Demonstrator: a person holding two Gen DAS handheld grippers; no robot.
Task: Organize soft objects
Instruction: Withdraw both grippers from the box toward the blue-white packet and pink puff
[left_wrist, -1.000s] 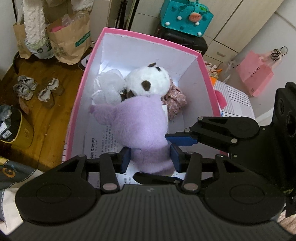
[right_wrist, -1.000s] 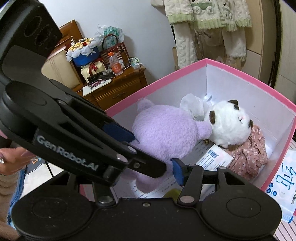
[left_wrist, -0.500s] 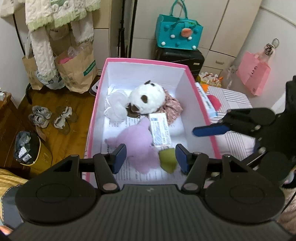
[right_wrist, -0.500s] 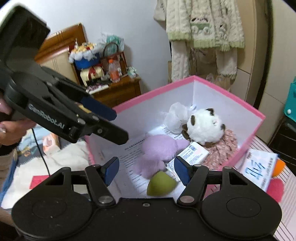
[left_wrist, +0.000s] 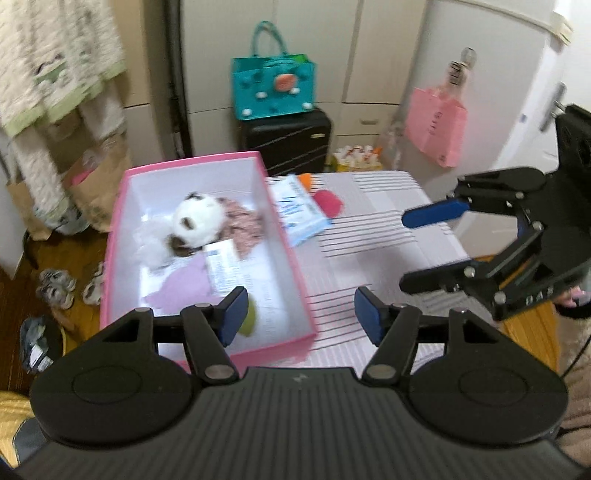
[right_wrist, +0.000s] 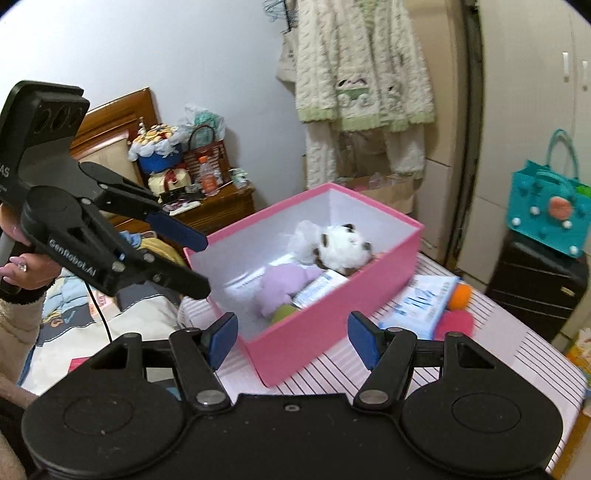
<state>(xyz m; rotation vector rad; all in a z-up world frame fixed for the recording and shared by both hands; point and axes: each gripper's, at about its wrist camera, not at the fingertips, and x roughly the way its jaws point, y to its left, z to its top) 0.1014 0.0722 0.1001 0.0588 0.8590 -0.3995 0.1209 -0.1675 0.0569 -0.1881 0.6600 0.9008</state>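
Beyond the pink box (right_wrist: 332, 317), the tissue pack (right_wrist: 421, 301) is nearer the right gripper (right_wrist: 291, 338); both grippers are held spread, empty.

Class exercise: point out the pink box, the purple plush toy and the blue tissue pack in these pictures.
pink box (right_wrist: 332, 325): right wrist view, on its near outer wall.
purple plush toy (right_wrist: 284, 282): right wrist view, on its body.
blue tissue pack (left_wrist: 301, 214): left wrist view, on its top face.

Left wrist view smears the purple plush (left_wrist: 183, 286) into a flat patch; the green thing (left_wrist: 248, 320) hides behind a finger, possibly a sponge.
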